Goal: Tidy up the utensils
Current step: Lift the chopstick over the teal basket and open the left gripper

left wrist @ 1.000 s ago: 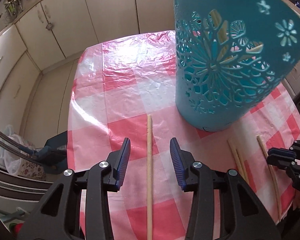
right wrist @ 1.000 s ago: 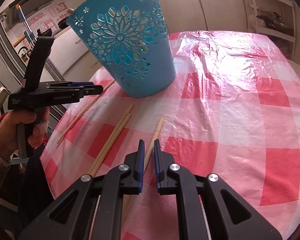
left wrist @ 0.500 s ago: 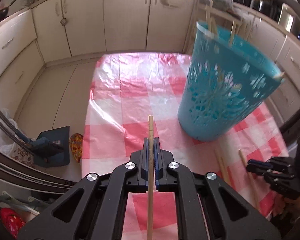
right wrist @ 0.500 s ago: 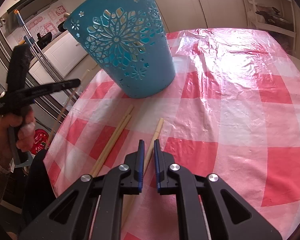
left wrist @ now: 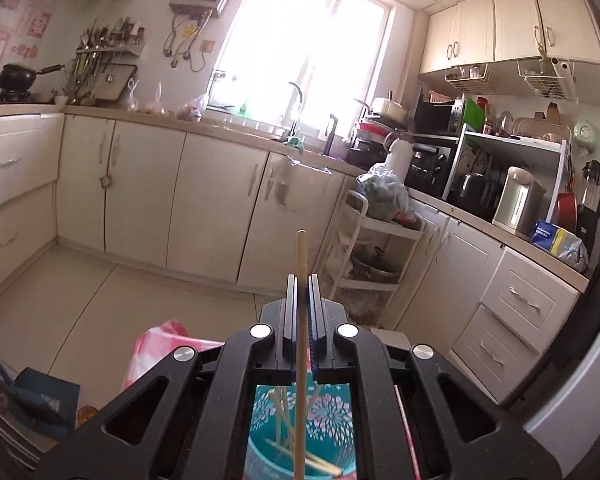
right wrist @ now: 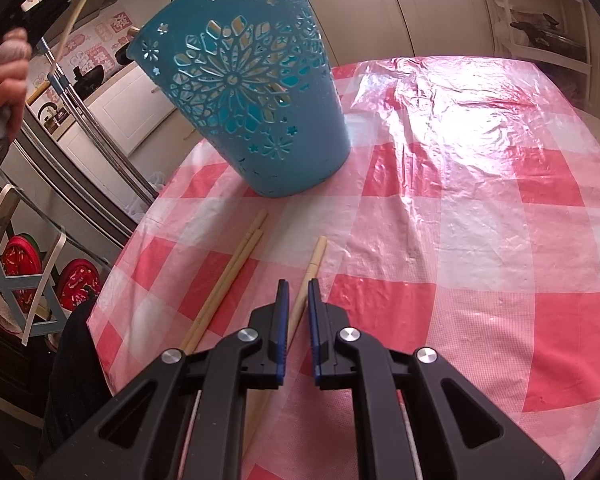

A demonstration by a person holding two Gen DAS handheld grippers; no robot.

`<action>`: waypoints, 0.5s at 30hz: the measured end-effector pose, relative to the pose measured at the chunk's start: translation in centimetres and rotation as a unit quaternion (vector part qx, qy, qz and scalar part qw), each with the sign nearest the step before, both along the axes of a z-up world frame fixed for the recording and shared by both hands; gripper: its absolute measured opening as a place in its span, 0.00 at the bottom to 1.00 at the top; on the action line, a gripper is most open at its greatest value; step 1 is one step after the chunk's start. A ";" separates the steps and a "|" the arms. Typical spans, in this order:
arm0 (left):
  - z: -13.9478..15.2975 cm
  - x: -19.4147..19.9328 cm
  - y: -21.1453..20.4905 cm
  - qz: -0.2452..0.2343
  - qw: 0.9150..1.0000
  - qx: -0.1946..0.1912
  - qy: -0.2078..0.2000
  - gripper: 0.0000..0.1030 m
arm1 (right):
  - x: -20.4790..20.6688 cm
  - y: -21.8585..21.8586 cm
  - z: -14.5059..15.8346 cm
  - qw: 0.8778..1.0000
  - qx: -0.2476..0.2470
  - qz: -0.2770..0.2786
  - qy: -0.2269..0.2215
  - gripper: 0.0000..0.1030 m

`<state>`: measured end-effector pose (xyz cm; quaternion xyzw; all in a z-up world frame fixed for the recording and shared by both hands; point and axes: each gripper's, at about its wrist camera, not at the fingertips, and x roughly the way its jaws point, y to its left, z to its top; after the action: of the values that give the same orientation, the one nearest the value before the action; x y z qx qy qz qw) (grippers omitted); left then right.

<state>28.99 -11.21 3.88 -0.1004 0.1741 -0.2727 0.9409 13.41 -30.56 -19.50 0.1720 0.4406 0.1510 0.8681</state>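
My left gripper (left wrist: 302, 280) is shut on a wooden chopstick (left wrist: 301, 256), held high and pointing out at the kitchen. Below it, through the gripper's frame, I see the blue cut-out basket (left wrist: 260, 452) with several chopsticks inside. In the right wrist view the basket (right wrist: 256, 92) stands on the pink checked table (right wrist: 480, 200). A hand (right wrist: 4, 64) at the top left carries the lifted chopstick (right wrist: 82, 4). My right gripper (right wrist: 298, 284) hovers low over the table, jaws nearly together and holding nothing. A single chopstick (right wrist: 314, 264) lies under it, and a pair (right wrist: 228, 280) lies to its left.
Cream cabinets, a sink counter and a white trolley (left wrist: 376, 248) fill the far side of the kitchen. A blue dustpan (left wrist: 44, 400) lies on the floor at the lower left. The table's left edge (right wrist: 116, 264) borders a metal rack with red lids.
My left gripper closed on the chopstick that lay between its jaws, lifted it off the table and rose above the basket, tilting up towards level. The right gripper stayed still.
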 end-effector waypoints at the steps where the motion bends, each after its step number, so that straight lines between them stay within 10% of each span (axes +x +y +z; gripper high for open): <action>1: -0.4 0.7 -1.0 0.007 1.000 0.000 -0.003 0.04 | 0.0 0.1 0.0 1.000 0.001 0.000 0.000 0.09; 15: -5.1 3.4 -5.4 0.026 0.999 0.041 0.008 0.04 | 0.0 0.0 0.0 1.000 0.004 0.000 0.000 0.10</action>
<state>32.40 -16.61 -1.20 -0.0685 0.1902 -0.2401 0.9495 13.41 -30.54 -19.52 0.1758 0.4402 0.1524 0.8672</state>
